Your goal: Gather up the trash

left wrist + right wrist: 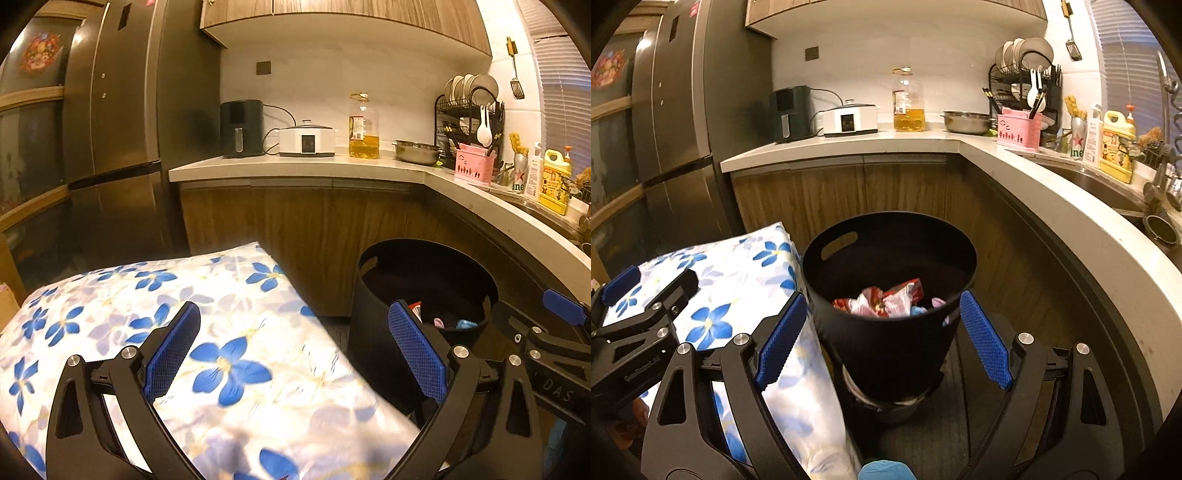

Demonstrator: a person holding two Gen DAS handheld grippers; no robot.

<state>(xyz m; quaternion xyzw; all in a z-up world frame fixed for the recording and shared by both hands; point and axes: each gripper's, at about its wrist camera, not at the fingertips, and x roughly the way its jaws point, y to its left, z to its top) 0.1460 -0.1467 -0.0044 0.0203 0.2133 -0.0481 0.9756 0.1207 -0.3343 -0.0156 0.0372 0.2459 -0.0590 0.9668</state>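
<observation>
Black bin [890, 314] stands on the floor in the inner corner of the L-shaped bench [1052, 192], beside the cloth-covered table [738, 280]. Inside: crumpled red-and-white wrappers [882, 299], plus pale pink and light blue scraps at the right; the lower contents are hidden by the bin wall. Bin has an oval handle slot near the rim; its base sits on something pale, hard to make out. Right tongs [882, 336] spread wide, empty, fingers either side of the bin's near wall. Left tongs [295, 350] also spread, empty, over the table's floral cloth near its right edge; the bin [424, 295] shows partly behind the right finger. Bench carries an oil bottle [908, 103], steel bowl [966, 122] and pink basket [1019, 131]. Narrow floor gap between bin and cabinet fronts.
</observation>
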